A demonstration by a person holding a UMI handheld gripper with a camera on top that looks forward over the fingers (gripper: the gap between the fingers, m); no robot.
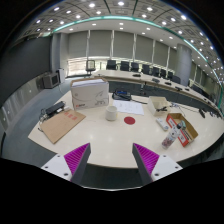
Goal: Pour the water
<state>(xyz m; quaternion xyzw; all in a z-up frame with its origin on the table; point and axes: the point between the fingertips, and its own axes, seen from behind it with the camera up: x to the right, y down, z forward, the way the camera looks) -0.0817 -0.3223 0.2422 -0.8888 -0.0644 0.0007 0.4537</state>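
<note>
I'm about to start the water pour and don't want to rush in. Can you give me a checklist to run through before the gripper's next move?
1. Gripper fingers open and empty: ok, nothing between the purple pads.
2. Small white cup upright on the pale tabletop: ok, beyond the fingers.
3. Water container identified: cannot tell; none clearly visible.
4. Path to cup free: ok, bare table ahead.
5. Nearby things kept apart: ok, flat brown cardboard piece to one side, small red round object beside the cup, not touching.
6. Cup contents: cannot tell.
</note>
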